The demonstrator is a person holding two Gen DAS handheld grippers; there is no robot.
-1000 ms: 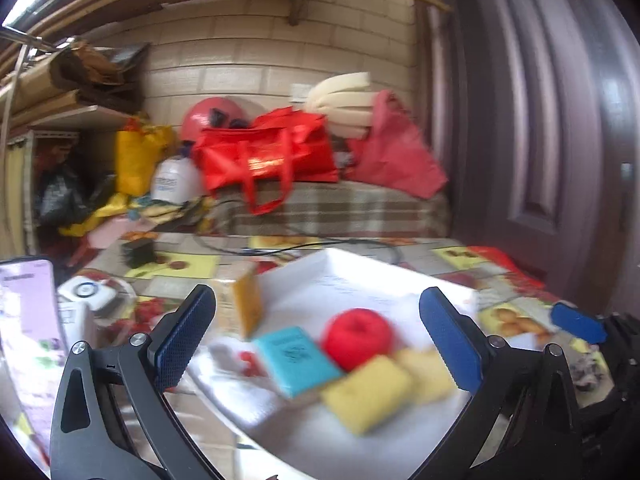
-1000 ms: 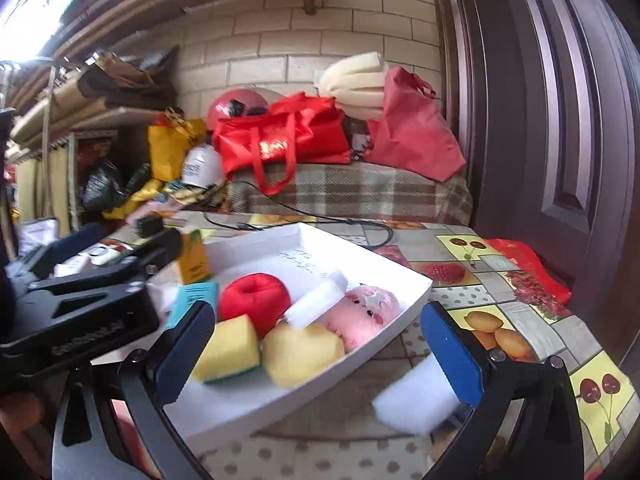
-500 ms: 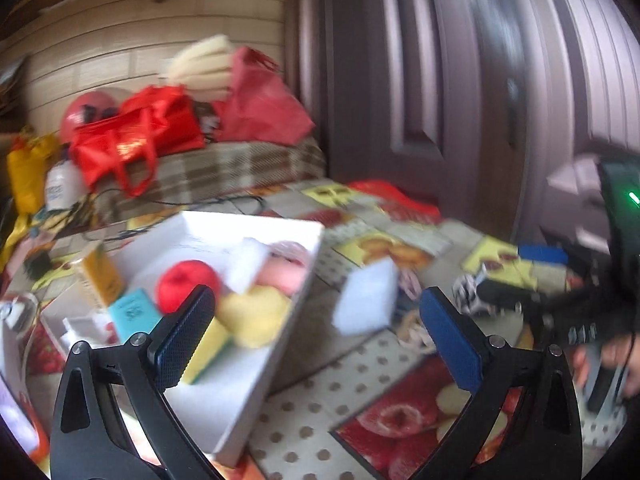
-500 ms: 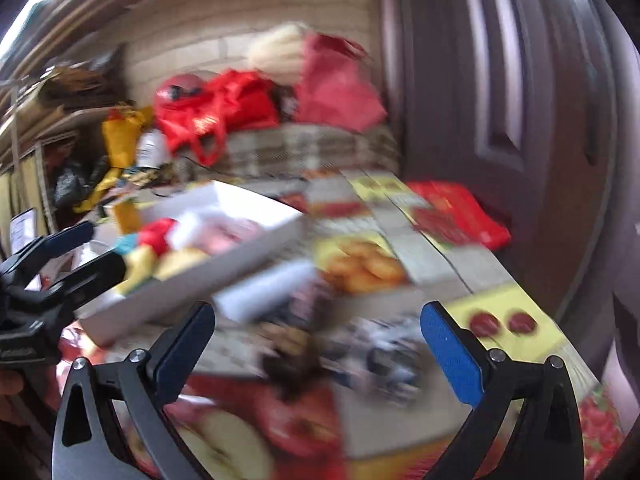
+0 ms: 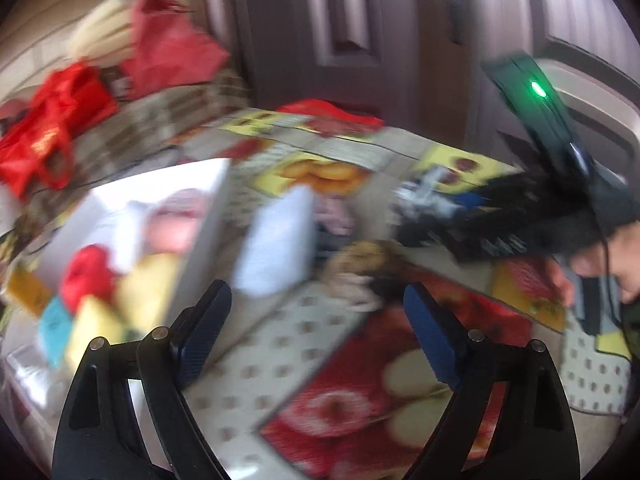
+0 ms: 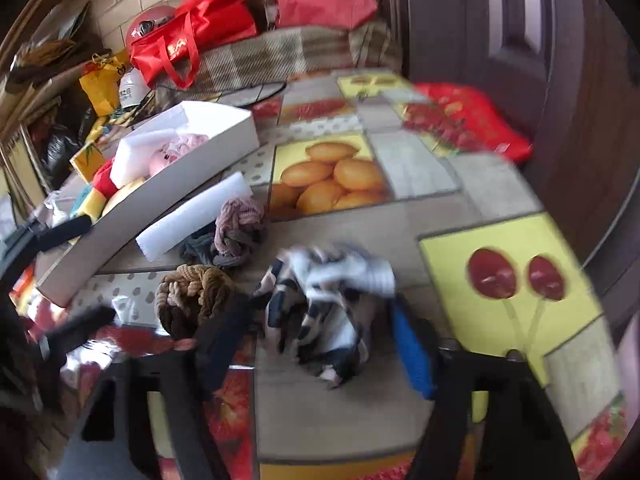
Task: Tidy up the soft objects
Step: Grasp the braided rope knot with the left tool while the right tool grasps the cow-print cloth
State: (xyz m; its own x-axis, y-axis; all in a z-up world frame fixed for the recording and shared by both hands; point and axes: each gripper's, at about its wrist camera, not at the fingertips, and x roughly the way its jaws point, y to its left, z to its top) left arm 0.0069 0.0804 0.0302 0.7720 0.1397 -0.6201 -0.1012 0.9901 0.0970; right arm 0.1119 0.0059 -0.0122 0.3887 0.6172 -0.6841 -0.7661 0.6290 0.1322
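A crumpled black-and-white cloth (image 6: pixel 320 312) lies on the fruit-print tablecloth. My right gripper (image 6: pixel 320 344) is closing on it, with a pad against each side of it. Beside the cloth sit a brown knitted bundle (image 6: pixel 192 296), a mauve knitted piece (image 6: pixel 240 224) and a white foam block (image 6: pixel 192 216). The white tray (image 6: pixel 160 200) to the left holds a foam block, a pink plush, a red ball and yellow sponges. My left gripper (image 5: pixel 320 328) hovers over bare tablecloth near the foam block (image 5: pixel 276 240). Its jaws are closing with nothing between them.
A red pouch (image 6: pixel 460 120) lies at the table's far right by a dark door. Red bags (image 6: pixel 192 36) and a plaid-covered bench stand behind the table. A yellow carton (image 6: pixel 86 158) stands left of the tray. A hand (image 5: pixel 592 264) holds the right gripper.
Both views have swung right, from the tray to the loose cloths on the table. The right jaws have narrowed around the black-and-white cloth. The left jaws have narrowed a little.
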